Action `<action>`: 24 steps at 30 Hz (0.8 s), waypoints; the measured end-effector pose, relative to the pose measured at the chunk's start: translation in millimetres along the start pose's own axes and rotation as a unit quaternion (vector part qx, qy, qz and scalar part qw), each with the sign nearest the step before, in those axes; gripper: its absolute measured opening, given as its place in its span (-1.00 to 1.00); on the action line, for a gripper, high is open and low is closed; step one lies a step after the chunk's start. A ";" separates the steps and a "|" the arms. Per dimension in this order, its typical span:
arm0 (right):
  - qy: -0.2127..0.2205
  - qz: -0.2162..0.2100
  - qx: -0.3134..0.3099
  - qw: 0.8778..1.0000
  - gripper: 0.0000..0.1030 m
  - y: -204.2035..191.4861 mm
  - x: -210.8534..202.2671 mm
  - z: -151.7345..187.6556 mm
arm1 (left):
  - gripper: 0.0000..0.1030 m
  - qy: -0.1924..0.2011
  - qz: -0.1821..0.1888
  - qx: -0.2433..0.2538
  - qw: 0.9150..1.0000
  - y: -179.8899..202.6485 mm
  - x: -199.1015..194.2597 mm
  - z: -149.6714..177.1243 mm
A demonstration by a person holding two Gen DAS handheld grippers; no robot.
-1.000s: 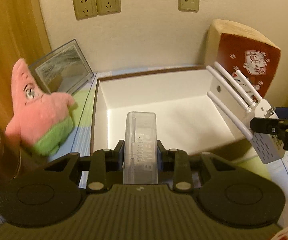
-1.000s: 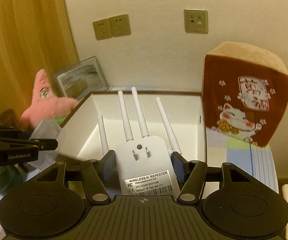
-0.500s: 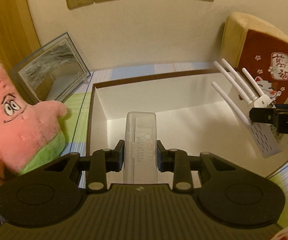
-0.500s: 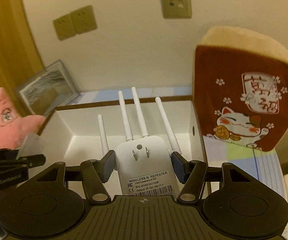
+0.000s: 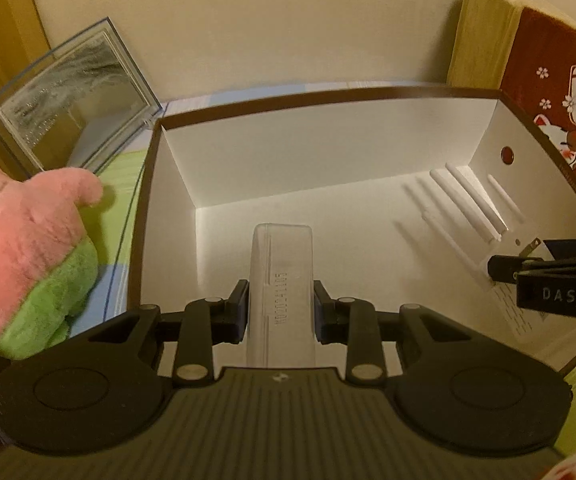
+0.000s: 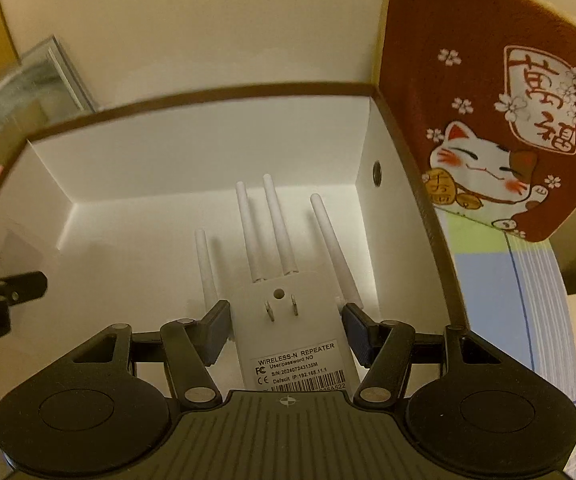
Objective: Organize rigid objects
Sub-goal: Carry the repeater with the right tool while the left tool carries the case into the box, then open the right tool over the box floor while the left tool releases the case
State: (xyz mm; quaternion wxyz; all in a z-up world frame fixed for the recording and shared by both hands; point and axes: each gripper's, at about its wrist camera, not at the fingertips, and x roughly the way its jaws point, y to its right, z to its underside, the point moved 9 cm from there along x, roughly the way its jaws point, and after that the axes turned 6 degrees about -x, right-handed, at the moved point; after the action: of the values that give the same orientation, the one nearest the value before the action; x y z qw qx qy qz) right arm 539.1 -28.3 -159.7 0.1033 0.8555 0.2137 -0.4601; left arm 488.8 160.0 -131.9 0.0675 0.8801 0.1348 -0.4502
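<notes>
My left gripper (image 5: pixel 281 300) is shut on a clear plastic case (image 5: pixel 281 276) and holds it low inside the white box (image 5: pixel 288 152), left of centre. My right gripper (image 6: pixel 286 320) holds a white wireless repeater (image 6: pixel 288 320) with several antennas low inside the box's right side; its pads (image 6: pixel 216 330) stand slightly off the repeater's sides, and I cannot tell if they grip it. The repeater (image 5: pixel 488 232) and right gripper (image 5: pixel 548 276) also show in the left wrist view. The left gripper's fingertips (image 6: pixel 16 286) show at the left in the right wrist view.
A pink and green star plush (image 5: pixel 28 248) stands left of the box. A clear picture frame (image 5: pixel 72 96) leans on the wall behind it. A brown lucky-cat cushion (image 6: pixel 496 112) stands right of the box. The cloth is striped green and blue (image 6: pixel 520 292).
Both grippers have moved forward and down into the box with their objects. The right gripper's pads now look a little wider around the repeater.
</notes>
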 end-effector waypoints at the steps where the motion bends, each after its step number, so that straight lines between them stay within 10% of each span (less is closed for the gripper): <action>1: -0.002 0.002 -0.001 1.000 0.12 0.3 1.3 1.1 | -0.47 -0.002 0.000 0.000 1.000 -0.3 2.0 1.0; 24: 0.020 -0.034 0.000 0.999 0.12 -2.9 -33.2 -4.0 | -0.04 0.018 0.008 0.004 1.000 1.1 -14.2 -2.4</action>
State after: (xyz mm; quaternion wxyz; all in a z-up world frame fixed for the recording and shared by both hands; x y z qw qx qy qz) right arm 524.6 -33.2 -129.8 0.0829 0.8567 0.2448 -0.4463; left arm 483.0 157.0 -119.0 0.0645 0.8894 0.1273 -0.4343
